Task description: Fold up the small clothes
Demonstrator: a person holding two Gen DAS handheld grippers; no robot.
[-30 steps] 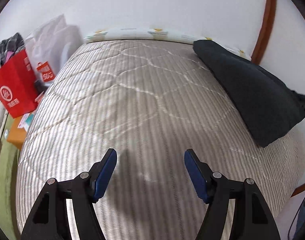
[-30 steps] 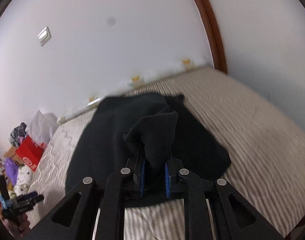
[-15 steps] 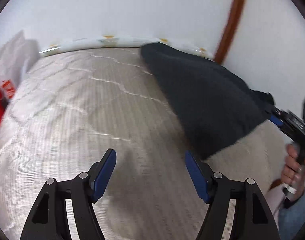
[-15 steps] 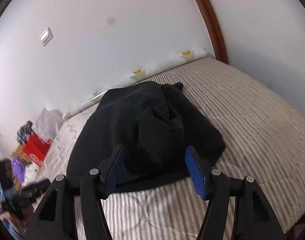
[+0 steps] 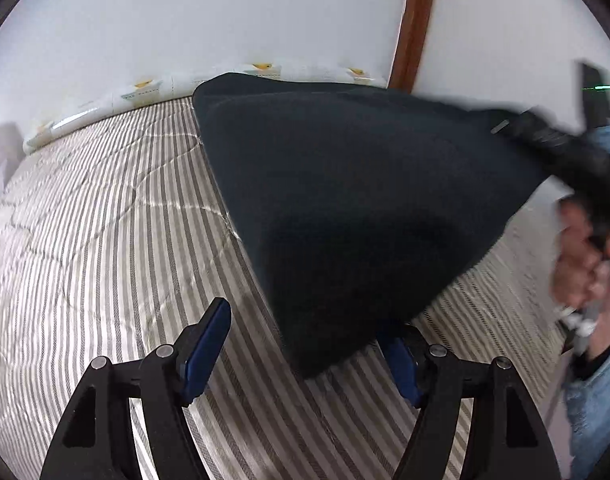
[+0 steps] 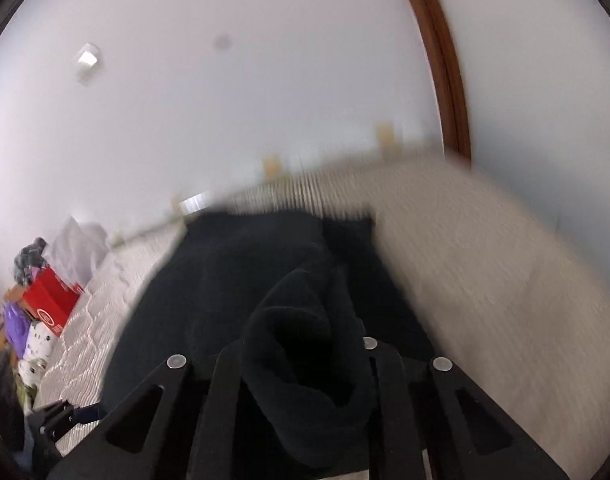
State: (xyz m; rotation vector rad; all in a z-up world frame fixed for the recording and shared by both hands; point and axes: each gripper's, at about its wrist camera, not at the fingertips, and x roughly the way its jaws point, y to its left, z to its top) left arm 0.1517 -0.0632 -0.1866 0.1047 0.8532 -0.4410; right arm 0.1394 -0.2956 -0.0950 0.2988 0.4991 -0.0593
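A black fleece garment (image 5: 357,200) lies on the striped bed (image 5: 105,220), lifted at its right corner. My left gripper (image 5: 305,348) is open, its jaws on either side of the garment's near corner; the cloth covers the right fingertip. My right gripper (image 6: 301,364) is shut on a bunched fold of the same garment (image 6: 305,344), which hides its pads. The right gripper also shows blurred at the right in the left wrist view (image 5: 553,140), holding the cloth up.
A white wall and a brown door frame (image 5: 413,20) stand behind the bed. A rolled patterned cover (image 5: 153,88) lies along the far edge. A red box (image 6: 49,300), bags and clutter sit off the bed's left side.
My right gripper was open half a second ago and has shut on the garment's fold and lifted it. My left gripper has moved right, up to the garment's near corner.
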